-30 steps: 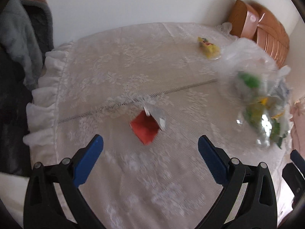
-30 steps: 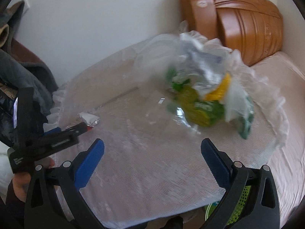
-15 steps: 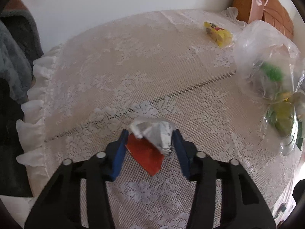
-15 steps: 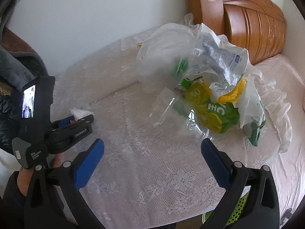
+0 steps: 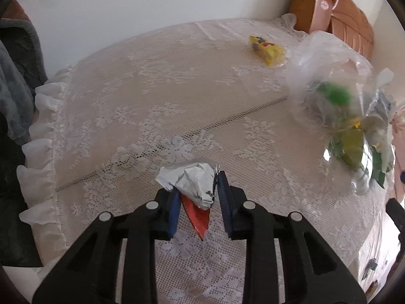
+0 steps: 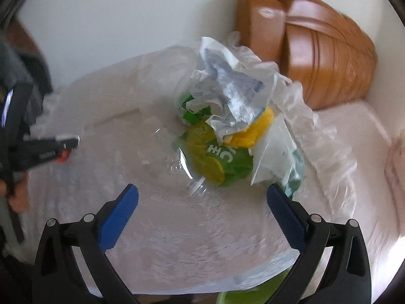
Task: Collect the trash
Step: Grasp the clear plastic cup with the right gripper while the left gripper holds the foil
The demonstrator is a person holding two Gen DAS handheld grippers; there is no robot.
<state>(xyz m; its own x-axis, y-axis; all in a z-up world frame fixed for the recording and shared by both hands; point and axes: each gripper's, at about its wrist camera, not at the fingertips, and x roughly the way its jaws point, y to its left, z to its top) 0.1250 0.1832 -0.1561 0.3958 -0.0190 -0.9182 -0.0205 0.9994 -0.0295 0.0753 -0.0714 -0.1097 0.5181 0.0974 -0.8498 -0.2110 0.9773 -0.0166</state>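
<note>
A crumpled red and silver wrapper [image 5: 197,215] lies on the lace tablecloth [image 5: 152,96], between the blue pads of my left gripper [image 5: 196,190]. The jaws are closing and both pads touch the foil. That left gripper [image 6: 60,149] also shows at the left edge of the right wrist view, a person's hand [image 6: 17,197] behind it. My right gripper [image 6: 202,190] hangs open over the table, empty, just in front of a clear plastic bag [image 6: 227,116] stuffed with green, yellow and white packaging. A yellow wrapper [image 5: 265,49] lies at the table's far side.
The trash bag [image 5: 336,96] lies at the table's right side. A brown wooden headboard [image 6: 316,50] stands behind it against the wall. Grey clothing [image 5: 12,88] hangs off the left. Something green [image 6: 253,291] shows under the table's near edge.
The left gripper came down over the red and silver wrapper and its jaws narrowed from wide open onto it. The right gripper shifted closer to the trash bag, still open.
</note>
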